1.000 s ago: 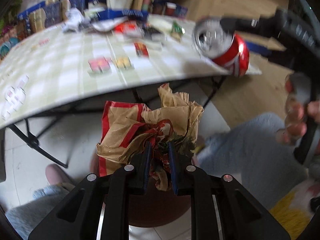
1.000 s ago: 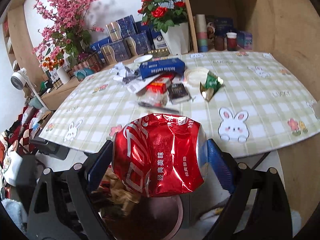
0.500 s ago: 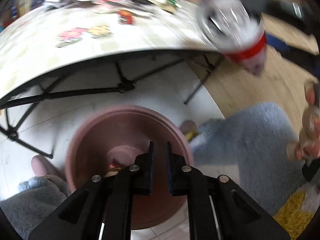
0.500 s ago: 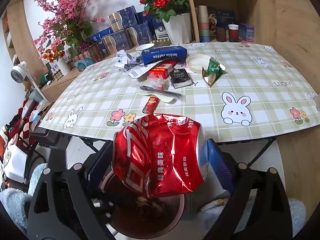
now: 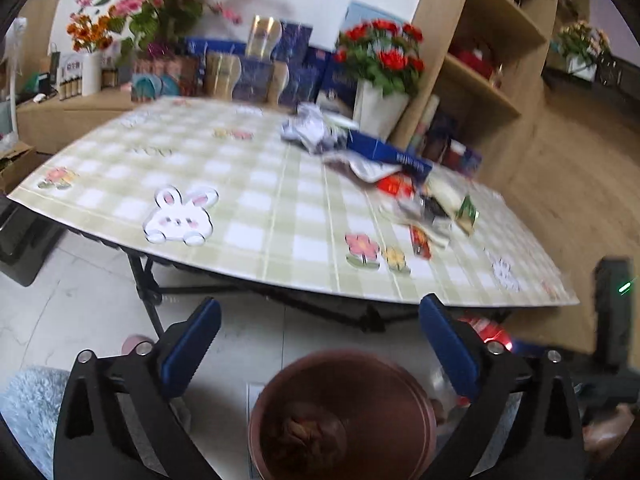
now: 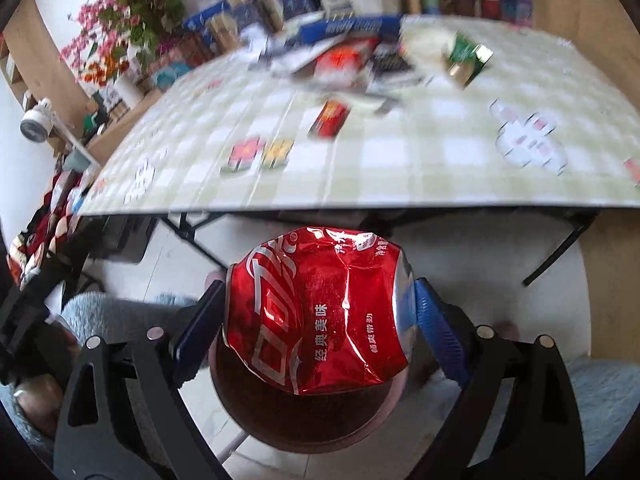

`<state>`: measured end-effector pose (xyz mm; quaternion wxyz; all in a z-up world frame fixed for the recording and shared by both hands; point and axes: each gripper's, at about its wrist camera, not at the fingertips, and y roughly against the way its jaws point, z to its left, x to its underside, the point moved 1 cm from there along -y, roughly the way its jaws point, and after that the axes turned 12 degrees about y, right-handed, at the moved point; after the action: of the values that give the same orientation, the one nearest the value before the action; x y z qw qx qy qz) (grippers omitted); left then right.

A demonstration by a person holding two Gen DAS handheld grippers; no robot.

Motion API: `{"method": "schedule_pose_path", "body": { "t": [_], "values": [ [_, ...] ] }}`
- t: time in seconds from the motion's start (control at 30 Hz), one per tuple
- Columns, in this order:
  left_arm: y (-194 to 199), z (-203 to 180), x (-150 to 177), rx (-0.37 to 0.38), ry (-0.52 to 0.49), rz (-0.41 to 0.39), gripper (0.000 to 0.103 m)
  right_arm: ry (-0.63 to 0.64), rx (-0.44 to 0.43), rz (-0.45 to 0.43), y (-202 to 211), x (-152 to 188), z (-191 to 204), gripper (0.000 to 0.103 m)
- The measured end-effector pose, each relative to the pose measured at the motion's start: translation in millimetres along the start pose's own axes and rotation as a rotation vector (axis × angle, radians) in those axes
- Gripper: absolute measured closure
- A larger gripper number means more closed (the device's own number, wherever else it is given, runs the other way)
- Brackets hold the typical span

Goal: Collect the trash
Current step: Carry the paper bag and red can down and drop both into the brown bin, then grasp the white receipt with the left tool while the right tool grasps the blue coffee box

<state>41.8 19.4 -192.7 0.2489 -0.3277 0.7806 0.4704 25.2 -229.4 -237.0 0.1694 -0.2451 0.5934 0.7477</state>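
My left gripper [image 5: 318, 334] just released, jaws spread, nothing between them, brown bin [image 5: 344, 416] directly below it, my right gripper [image 6: 316, 312] clenched on crushed red can [image 6: 316, 312] above bin, tabletop [image 5: 240, 184] beyond.

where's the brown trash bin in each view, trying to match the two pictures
Left wrist view: the brown trash bin sits at the bottom centre, on the floor between the open fingers of the left hand-held gripper, crumpled trash inside.
Right wrist view: the bin shows at the bottom centre, mostly hidden behind the crushed red can that the right hand-held gripper clamps.
Shared landmark: the small red packet beside the flower prints on the checked tablecloth.
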Motion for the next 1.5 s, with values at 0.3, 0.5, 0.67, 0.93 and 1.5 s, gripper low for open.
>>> {"method": "schedule_pose_path", "body": {
  "t": [0.3,0.5,0.67,0.93,1.5],
  "values": [
    [-11,8,6,-0.022,0.005,0.038,0.006,0.046,-0.123,0.131,-36,15,29,0.007],
    [-17,8,8,-0.027,0.014,0.048,0.006,0.041,-0.099,0.106,-27,16,25,0.006],
    [-20,3,9,-0.025,0.011,0.053,0.006,-0.022,-0.07,0.084,-22,14,5,0.006],
    [-27,-6,15,-0.031,-0.021,0.076,0.006,-0.053,0.04,0.008,0,6,-26,0.006],
    [-47,-2,7,-0.098,0.016,0.141,0.006,-0.079,0.17,-0.068,13,-7,-68,0.006]
  ]
}}
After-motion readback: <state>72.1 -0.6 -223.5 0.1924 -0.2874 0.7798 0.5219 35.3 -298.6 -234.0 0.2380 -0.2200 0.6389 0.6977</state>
